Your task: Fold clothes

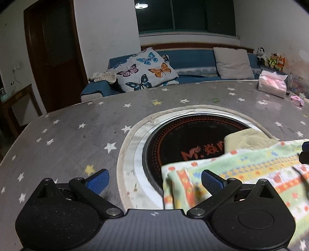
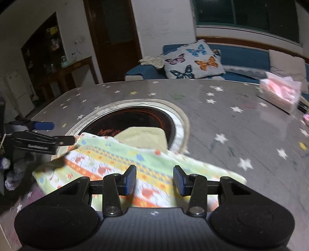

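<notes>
The patterned garment (image 2: 123, 164) lay spread on the grey star-printed tablecloth (image 2: 241, 119), its far edge reaching over the rim of the round black cooktop (image 2: 135, 117) set into the middle of the table. A plain cream piece of cloth (image 2: 143, 138) showed from under that far edge, lying partly on the black disc.

The right gripper (image 2: 154, 178) hung over the near part of the garment with its blue pads (image 2: 129, 179) standing apart; the striped cloth showed in the gap between them, and nothing was pinched. The left gripper (image 1: 154, 180) was spread wider, one pad (image 1: 97, 182) over bare tablecloth and the other at the garment's left corner, holding nothing. Seen from the right hand's camera, that left gripper sat at the cloth's far-left corner (whether its black finger actually touched the fabric there I couldn't tell).

Beyond the table stood a blue sofa (image 1: 193, 56) with a butterfly cushion (image 1: 144, 69) and a plain pale cushion (image 1: 233, 62), a few stuffed toys (image 1: 270, 58) at its right end. A pink tissue pack (image 1: 272, 84) sat at the table's far right. A dark wooden door (image 1: 56, 52) and a dark window (image 1: 185, 15) closed off the back wall.
</notes>
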{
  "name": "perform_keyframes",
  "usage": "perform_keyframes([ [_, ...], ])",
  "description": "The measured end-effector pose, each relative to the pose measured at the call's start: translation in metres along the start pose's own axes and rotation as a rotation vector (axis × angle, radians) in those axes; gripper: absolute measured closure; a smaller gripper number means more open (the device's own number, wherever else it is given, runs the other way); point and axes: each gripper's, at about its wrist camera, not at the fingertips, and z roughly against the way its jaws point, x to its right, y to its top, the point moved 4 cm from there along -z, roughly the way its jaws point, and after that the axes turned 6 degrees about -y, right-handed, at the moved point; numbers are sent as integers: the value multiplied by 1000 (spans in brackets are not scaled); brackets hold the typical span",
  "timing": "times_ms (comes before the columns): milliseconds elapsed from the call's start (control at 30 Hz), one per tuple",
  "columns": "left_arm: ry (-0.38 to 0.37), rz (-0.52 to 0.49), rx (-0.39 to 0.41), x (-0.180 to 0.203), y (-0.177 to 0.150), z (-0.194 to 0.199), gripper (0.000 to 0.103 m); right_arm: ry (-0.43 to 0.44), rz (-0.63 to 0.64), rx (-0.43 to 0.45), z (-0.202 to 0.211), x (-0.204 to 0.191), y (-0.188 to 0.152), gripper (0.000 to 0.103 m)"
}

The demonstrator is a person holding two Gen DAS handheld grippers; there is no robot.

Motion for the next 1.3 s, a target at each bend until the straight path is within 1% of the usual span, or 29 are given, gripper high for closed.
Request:
perform_keyframes([
  [133, 32, -8, -60, -5, -3, -23, 0, 10, 9, -30, -24, -5, 5, 61],
  [267, 7, 13, -61, -12, -6, -24, 0, 2, 23, -41, -33, -6, 4, 62],
  [333, 2, 32, -58, -16, -4, -20, 0, -14, 37, -39, -29, -9, 6, 61],
  [400, 3, 50, -49, -21, -2, -14, 0, -12, 76, -26, -23, -17, 7, 61],
  [467, 10, 68, -37, -27, 1, -7, 0, 7, 114, -12, -14, -30, 8, 61],
  [633, 28, 131, -24, -43, 3, 9, 0, 99, 232, 4, 0, -78, 5, 61],
  [767, -3, 205, -38, -53, -4, 19, 0, 190, 325, 3, 5, -121, -2, 61],
  [900, -28, 248, -45, -57, -12, 29, 0, 241, 439, -2, 1, -164, -13, 61],
  [1000, -55, 295, -57, -61, -17, 33, 0, 241, 539, 3, -5, -190, -25, 61],
  [1067, -84, 332, -68, -63, -21, 34, 0, 228, 584, 6, -10, -204, -30, 61],
  [1167, -126, 376, -78, -62, -23, 36, 0, 195, 623, 19, -17, -215, -36, 61],
  [1233, -154, 404, -83, -61, -24, 37, 0, 183, 623, 18, -21, -218, -38, 62],
  [1267, -168, 418, -87, -60, -25, 37, 0, 179, 619, 18, -22, -219, -39, 63],
  [1300, -183, 434, -92, -58, -26, 37, 0, 174, 615, 21, -22, -218, -39, 70],
])
